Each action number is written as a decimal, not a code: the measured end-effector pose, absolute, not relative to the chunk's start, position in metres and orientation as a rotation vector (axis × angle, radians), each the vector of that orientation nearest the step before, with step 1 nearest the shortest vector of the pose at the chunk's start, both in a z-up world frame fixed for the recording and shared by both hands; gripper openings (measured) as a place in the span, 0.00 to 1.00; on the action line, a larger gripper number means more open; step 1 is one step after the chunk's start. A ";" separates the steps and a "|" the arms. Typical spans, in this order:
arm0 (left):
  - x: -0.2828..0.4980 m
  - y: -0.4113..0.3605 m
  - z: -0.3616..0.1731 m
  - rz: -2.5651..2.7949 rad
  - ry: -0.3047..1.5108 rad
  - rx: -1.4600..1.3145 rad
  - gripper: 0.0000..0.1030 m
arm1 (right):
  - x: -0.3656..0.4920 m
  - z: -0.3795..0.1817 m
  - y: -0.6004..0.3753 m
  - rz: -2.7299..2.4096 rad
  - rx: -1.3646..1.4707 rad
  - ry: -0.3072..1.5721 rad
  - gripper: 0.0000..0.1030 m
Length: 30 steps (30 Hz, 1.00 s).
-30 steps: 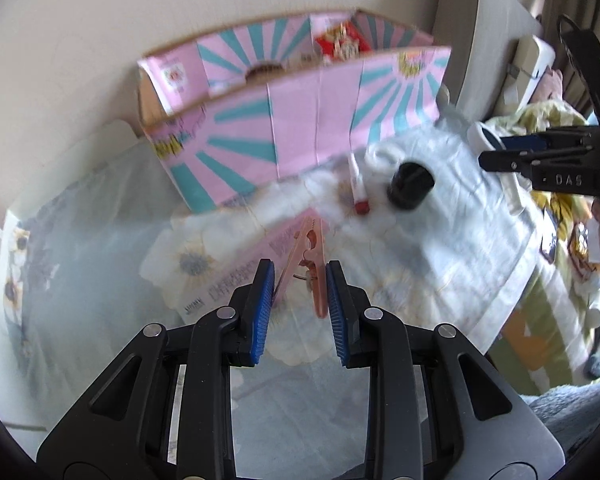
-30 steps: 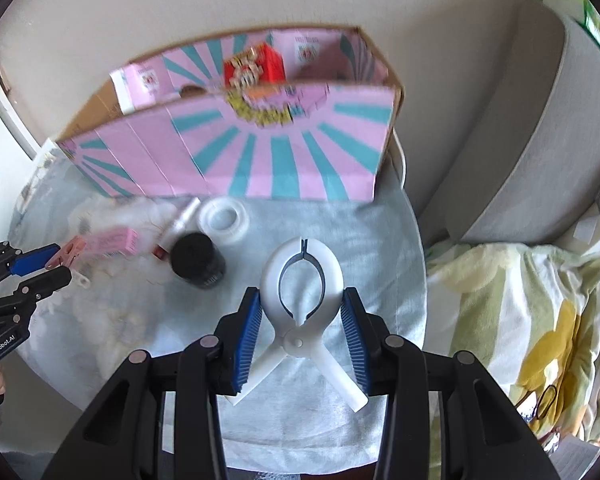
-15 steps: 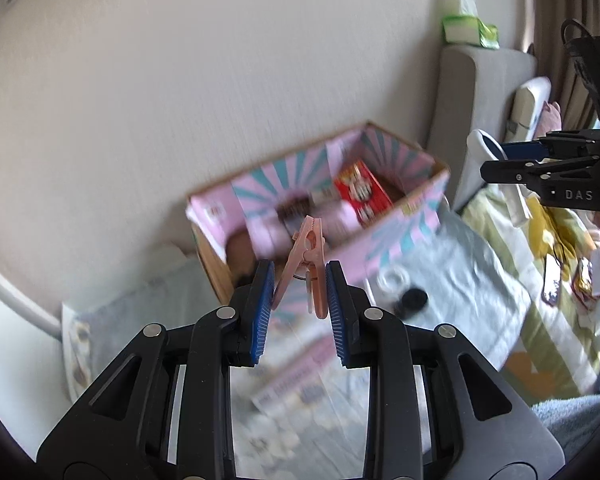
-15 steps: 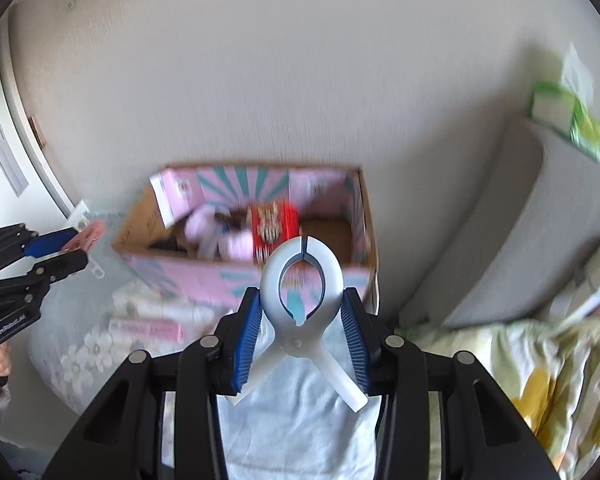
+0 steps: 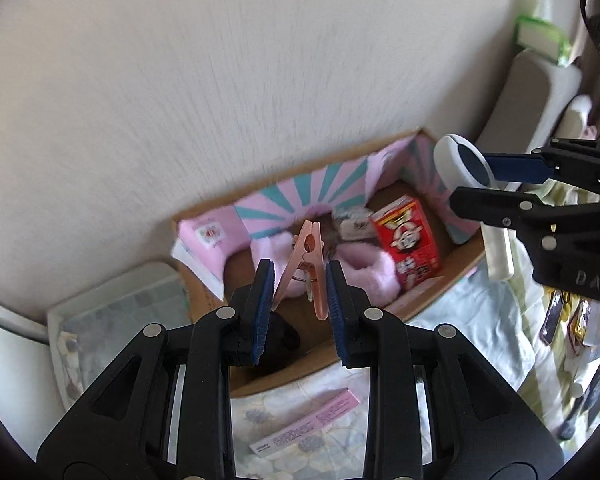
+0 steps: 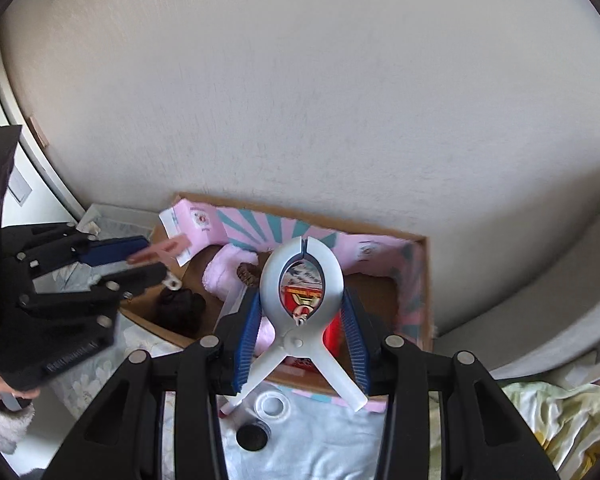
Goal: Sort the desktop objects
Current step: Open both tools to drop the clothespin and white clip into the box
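Observation:
My left gripper (image 5: 296, 280) is shut on a pink clothespin (image 5: 306, 264) and holds it above the left part of the pink-and-teal cardboard box (image 5: 324, 192). My right gripper (image 6: 300, 320) is shut on a large white spring clamp (image 6: 300, 292) and holds it above the box's (image 6: 412, 280) right part. Each gripper shows in the other's view: the right one (image 5: 500, 180) with the clamp (image 5: 460, 160), the left one (image 6: 140, 260) with the clothespin (image 6: 160, 250). Inside the box lie a red carton (image 5: 408, 240), pink fluffy things (image 5: 368, 276) and a dark round thing (image 6: 180, 304).
On the floral cloth in front of the box lie a pink flat packet (image 5: 304, 428), a white tape ring (image 6: 274, 404), a black cap (image 6: 252, 436) and a white tube (image 6: 232, 404). The wall stands right behind the box. A grey sofa (image 6: 560, 288) and yellow bedding (image 6: 560, 420) are at the right.
Both grippers have lifted their clips off the table and carried them up and forward; they now hang over the open box, closer to it than half a second ago.

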<state>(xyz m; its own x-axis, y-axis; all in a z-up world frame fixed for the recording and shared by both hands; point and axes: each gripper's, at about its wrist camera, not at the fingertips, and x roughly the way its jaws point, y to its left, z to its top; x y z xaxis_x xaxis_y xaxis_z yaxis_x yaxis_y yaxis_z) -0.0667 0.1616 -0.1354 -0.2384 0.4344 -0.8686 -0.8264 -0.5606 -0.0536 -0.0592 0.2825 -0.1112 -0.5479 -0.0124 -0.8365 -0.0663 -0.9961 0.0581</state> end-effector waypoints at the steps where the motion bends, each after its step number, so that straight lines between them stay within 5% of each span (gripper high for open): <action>1: -0.071 0.166 -0.143 1.883 0.547 -1.183 0.23 | -0.066 -0.118 0.283 2.721 -1.517 0.139 0.36; 16: -0.093 0.192 -0.181 1.833 0.620 -1.328 0.22 | -0.103 -0.163 0.286 2.638 -1.744 0.158 0.36; 18: -0.094 0.192 -0.176 1.859 0.606 -1.312 0.37 | -0.104 -0.161 0.284 2.637 -1.752 0.121 0.40; 19: -0.095 0.192 -0.175 1.881 0.613 -1.313 0.70 | -0.103 -0.160 0.284 2.629 -1.753 0.092 0.49; 20: -0.096 0.192 -0.174 1.927 0.647 -1.310 0.89 | -0.101 -0.158 0.285 2.618 -1.744 0.071 0.57; 24: -0.098 0.183 -0.166 1.966 0.612 -1.298 0.98 | -0.092 -0.149 0.295 2.628 -1.658 0.111 0.72; 30: -0.105 0.169 -0.164 1.996 0.636 -1.299 0.98 | -0.079 -0.144 0.304 2.624 -1.633 0.252 0.72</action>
<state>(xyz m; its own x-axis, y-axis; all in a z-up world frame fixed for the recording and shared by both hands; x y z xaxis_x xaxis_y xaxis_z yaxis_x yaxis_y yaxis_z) -0.1055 0.1686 -0.1641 -0.2858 0.2649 -0.9210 -0.7488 -0.6614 0.0421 -0.0795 0.3038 -0.1438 -0.4446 -0.0512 -0.8942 -0.1196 -0.9860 0.1159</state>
